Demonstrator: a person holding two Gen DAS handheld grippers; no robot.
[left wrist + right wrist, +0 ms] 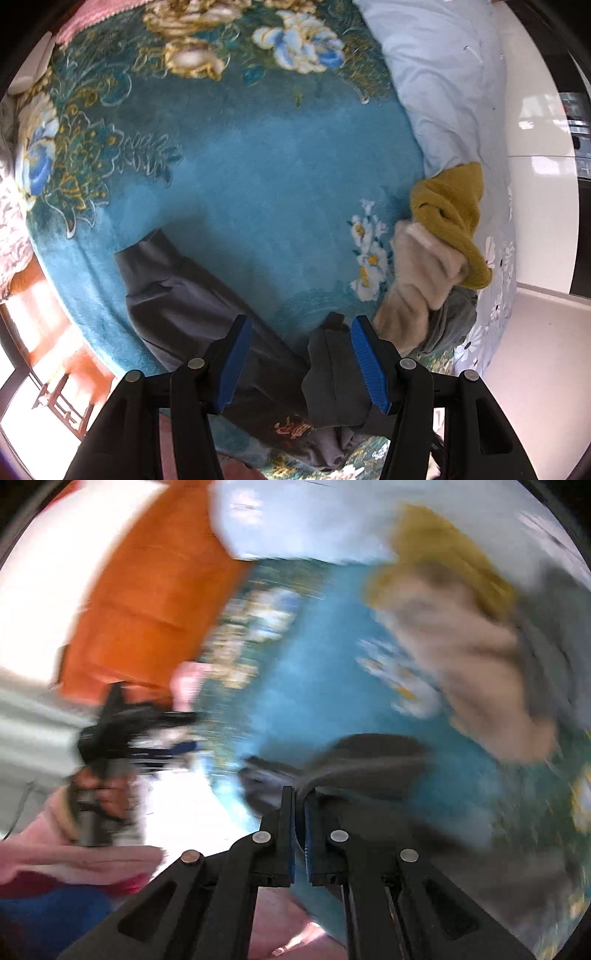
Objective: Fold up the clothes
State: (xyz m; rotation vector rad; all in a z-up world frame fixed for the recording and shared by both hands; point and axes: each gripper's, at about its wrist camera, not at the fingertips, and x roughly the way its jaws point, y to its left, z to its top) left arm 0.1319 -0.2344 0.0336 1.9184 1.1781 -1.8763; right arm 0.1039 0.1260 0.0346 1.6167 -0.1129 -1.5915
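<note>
Left wrist view: left gripper (301,354) above the near edge of the bed, jaws wide apart with nothing clamped between them. A fold of the grey garment (192,306) lies against the inner face of the right-hand blue pad (369,365); the other pad stands clear of the cloth. The garment lies spread on the teal floral blanket (258,166) near the bed's near edge, one sleeve reaching toward the blanket's middle, a small orange print (291,430) visible close to the camera.

At the right edge of the bed, a heap: mustard-yellow garment (452,218) on top, beige fleecy garment (417,280) below it and touching it, and more grey cloth (450,317) under the beige. Pale blue bedding (443,74) runs along the far right corner. White floor (532,350) beyond the bed's right edge.

Right wrist view: heavy motion blur. Right gripper (300,801) has its jaws drawn together on a fold of the grey garment (369,760), which bulges just past the tips. The heap sits at upper right, yellow (443,550) over beige (472,657). At left, the person's hand (99,790) holds what appears to be the other gripper; detail is too smeared to confirm. An orange object (147,602) fills the upper left.
</note>
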